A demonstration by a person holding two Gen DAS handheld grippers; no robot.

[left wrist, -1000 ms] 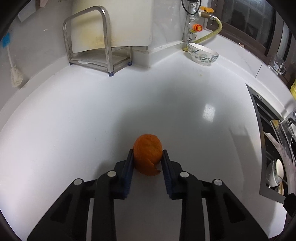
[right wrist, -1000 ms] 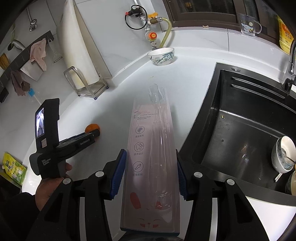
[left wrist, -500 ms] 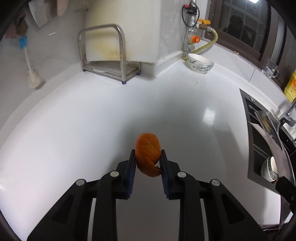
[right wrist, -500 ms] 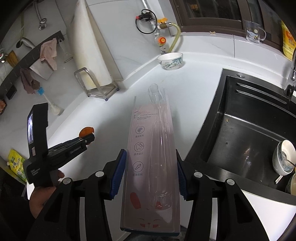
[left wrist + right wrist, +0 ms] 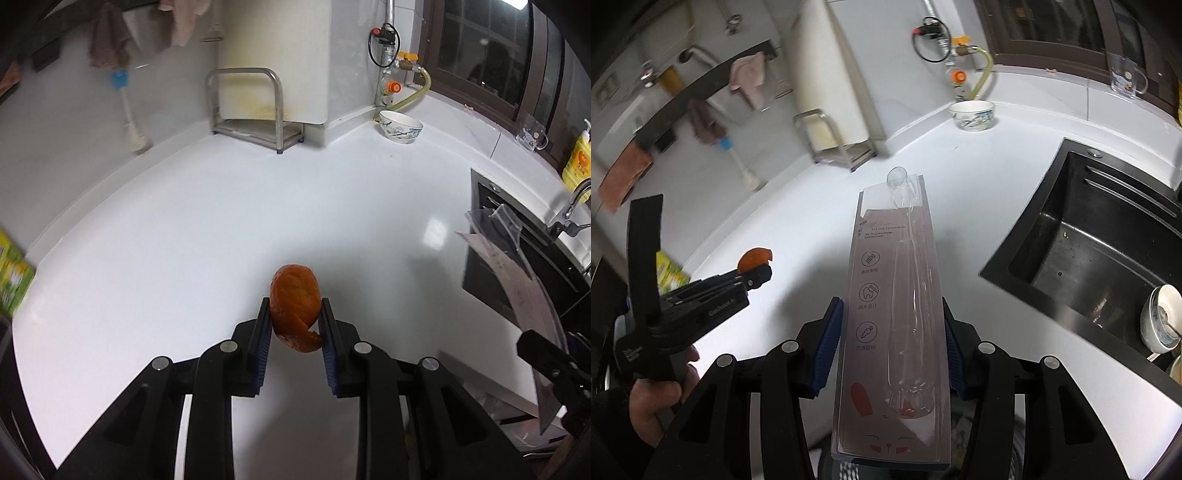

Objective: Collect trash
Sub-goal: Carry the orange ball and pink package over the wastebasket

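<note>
Curled orange peel [image 5: 295, 306] sits clamped in the left claw [image 5: 295, 325], bottom centre; right claw [image 5: 892, 343] grips a long clear plastic toothbrush package [image 5: 895, 295] above the white table [image 5: 184, 258].

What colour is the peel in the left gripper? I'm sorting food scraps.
Orange; the peel shows best in the left wrist view, clamped in the left gripper.

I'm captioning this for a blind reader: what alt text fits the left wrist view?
The left gripper holds a curled orange peel between its fingers, lifted above a white counter. A patterned bowl sits at the back corner, a black sink to the right.
</note>
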